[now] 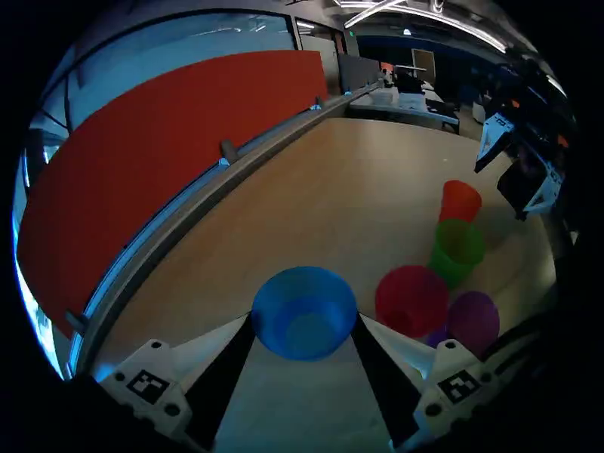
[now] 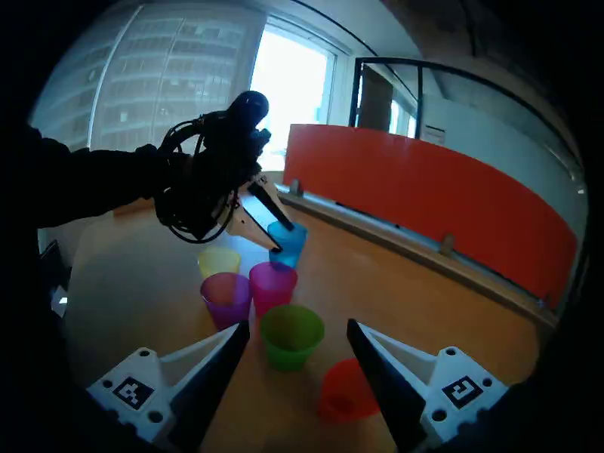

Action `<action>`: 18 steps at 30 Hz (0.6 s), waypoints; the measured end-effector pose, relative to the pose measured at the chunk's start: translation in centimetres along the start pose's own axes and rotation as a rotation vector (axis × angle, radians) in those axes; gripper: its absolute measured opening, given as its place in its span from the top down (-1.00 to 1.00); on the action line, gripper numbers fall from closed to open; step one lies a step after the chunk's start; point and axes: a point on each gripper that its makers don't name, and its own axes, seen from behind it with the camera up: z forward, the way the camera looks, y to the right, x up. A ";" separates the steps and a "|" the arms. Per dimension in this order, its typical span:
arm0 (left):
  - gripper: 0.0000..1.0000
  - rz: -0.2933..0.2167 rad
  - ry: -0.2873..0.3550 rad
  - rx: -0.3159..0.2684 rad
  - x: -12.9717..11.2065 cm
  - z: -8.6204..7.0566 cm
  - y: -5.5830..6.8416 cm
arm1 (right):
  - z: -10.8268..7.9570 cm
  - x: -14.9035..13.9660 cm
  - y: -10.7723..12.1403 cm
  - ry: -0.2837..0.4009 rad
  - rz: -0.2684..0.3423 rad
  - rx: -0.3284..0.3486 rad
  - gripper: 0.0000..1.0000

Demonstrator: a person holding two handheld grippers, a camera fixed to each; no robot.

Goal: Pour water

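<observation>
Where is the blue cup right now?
The blue cup is between the fingers of the left gripper; in the right gripper view it hangs just beyond the pink cup.

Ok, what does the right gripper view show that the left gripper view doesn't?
Extra in the right gripper view: a yellow cup, bright windows, and the person's sleeve behind the left tool. Extra in the left gripper view: a look straight into the blue cup, and far desks. Shared: the blue cup, pink cup, purple cup, green cup, red cup, the wooden table and the red panel.
</observation>
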 end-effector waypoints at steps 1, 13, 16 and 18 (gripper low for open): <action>-0.76 -0.005 0.009 0.003 0.2 -0.3 0.0 | 0.0 0.0 0.0 0.001 0.000 -0.001 -1.00; -0.75 -0.058 0.131 0.058 2.8 -4.2 0.5 | 0.0 0.2 0.0 0.009 -0.008 -0.009 -1.00; -0.75 -0.069 0.151 0.078 3.0 -5.0 0.5 | 0.0 0.3 0.1 0.009 -0.012 -0.012 -1.00; -0.75 -0.076 0.163 0.089 3.0 -5.5 0.6 | 0.0 0.3 0.2 0.009 -0.015 -0.016 -1.00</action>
